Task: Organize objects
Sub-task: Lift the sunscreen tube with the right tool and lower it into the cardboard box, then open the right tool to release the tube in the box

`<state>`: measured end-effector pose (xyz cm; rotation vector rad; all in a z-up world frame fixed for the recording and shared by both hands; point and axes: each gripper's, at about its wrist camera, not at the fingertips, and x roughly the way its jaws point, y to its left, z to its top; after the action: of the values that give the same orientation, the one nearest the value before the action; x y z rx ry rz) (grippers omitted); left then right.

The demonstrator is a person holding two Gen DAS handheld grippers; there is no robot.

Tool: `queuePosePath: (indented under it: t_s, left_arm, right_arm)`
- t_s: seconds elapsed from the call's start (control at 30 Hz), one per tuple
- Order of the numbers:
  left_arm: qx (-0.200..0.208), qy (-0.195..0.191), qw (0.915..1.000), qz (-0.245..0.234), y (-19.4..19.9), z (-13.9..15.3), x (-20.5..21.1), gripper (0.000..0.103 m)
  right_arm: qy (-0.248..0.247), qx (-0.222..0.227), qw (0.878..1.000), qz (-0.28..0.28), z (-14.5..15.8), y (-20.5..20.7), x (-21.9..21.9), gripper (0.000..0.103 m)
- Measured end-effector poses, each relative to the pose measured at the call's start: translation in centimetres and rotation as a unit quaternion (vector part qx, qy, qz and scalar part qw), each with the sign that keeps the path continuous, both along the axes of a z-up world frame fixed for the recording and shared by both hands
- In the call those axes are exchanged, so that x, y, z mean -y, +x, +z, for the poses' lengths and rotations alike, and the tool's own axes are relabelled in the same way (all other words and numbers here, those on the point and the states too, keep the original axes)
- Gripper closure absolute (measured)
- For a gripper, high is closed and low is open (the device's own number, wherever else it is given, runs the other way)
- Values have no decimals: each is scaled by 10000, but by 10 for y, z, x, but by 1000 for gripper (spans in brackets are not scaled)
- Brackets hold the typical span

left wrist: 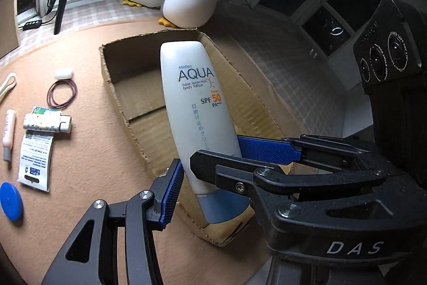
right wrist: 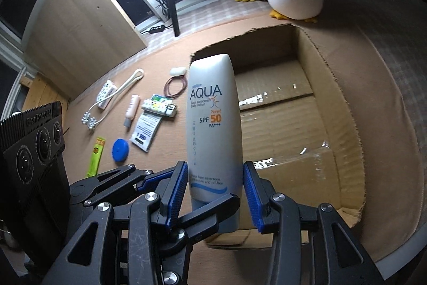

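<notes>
Small items on the peach mat [right wrist: 170, 162] at left: blue lid [right wrist: 120, 150], white sachet [right wrist: 145, 131], pink tube [right wrist: 131, 110]. Centre: both grippers clamp the AQUA sunscreen bottle [right wrist: 213, 119], left gripper [left wrist: 210, 159] and right gripper [right wrist: 213, 186] pads on its lower body, cap down. Bottle's above the open cardboard box [right wrist: 347, 103], at right.

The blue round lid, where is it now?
In the right wrist view, the blue round lid lies on the mat left of the sunscreen bottle, beside the green sachet.

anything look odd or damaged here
The cardboard box has ragged, roughly torn top edges, with shiny tape strips across its floor. The sunscreen tube is gripped by both claws at once, left claw and right claw, cap end down. Nothing looks spilled.
</notes>
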<state>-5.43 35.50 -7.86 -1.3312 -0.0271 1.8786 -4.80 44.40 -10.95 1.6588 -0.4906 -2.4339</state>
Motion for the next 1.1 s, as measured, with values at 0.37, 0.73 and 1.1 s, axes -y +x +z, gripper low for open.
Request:
queuePosePath:
  t_s: [0.37, 0.73, 1.1]
  left_arm:
    - [-196, -110, 9996, 179, -7, 4, 18, 26]
    - [-184, -158, 9991, 340, -5, 7, 62, 26]
    - [-141, -285, 9954, 909, -7, 4, 151, 26]
  right_arm:
    - [482, -201, 9985, -188, 5, 2, -3, 26]
    - [506, -349, 9979, -201, 11, 6, 18, 26]
    - [729, -721, 9947, -16, 26, 11, 64, 27]
